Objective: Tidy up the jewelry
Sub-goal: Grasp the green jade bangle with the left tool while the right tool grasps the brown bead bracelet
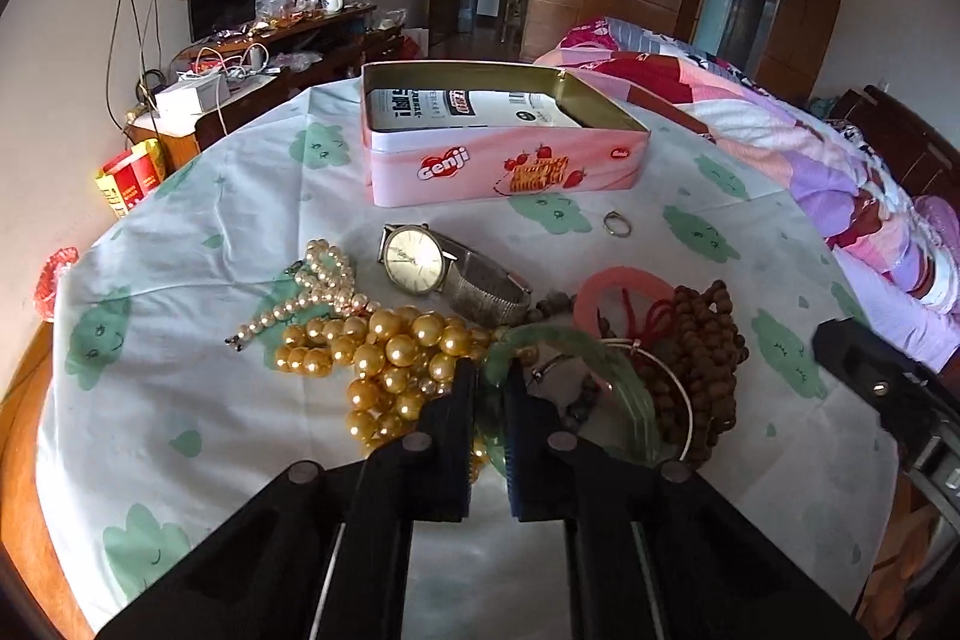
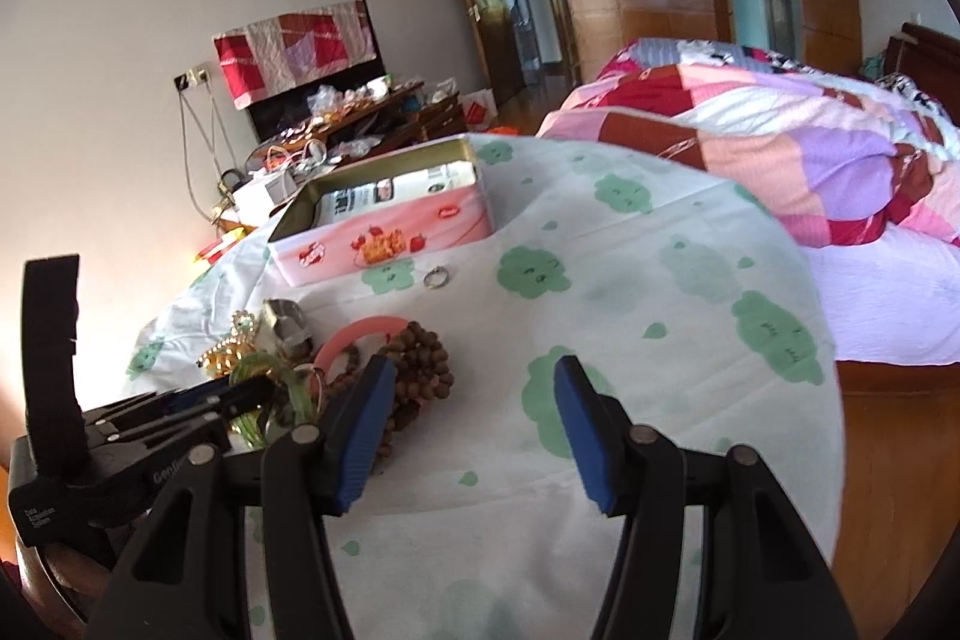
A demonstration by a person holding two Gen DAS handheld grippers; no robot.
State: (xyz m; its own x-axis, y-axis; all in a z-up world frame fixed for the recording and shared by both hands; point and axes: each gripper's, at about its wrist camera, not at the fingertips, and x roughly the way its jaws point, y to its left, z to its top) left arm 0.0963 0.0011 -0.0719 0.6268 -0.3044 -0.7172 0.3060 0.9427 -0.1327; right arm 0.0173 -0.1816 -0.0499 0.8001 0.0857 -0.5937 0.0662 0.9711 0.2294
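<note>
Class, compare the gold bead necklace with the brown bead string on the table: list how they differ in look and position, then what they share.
The gold bead necklace has large, shiny beads; the brown bead string has small, dull ones. The gold one lies on the left of the pile, next to the left claw; the brown one lies on the right, under a thin metal bangle. Both are heaped, not laid out, on the tablecloth.

Your two grippers are matte black plastic: the left gripper [image 1: 487,370] has round grey pivot pins, the right gripper [image 2: 474,388] ribbed blue finger pads [image 2: 576,424] and small white lettering.
</note>
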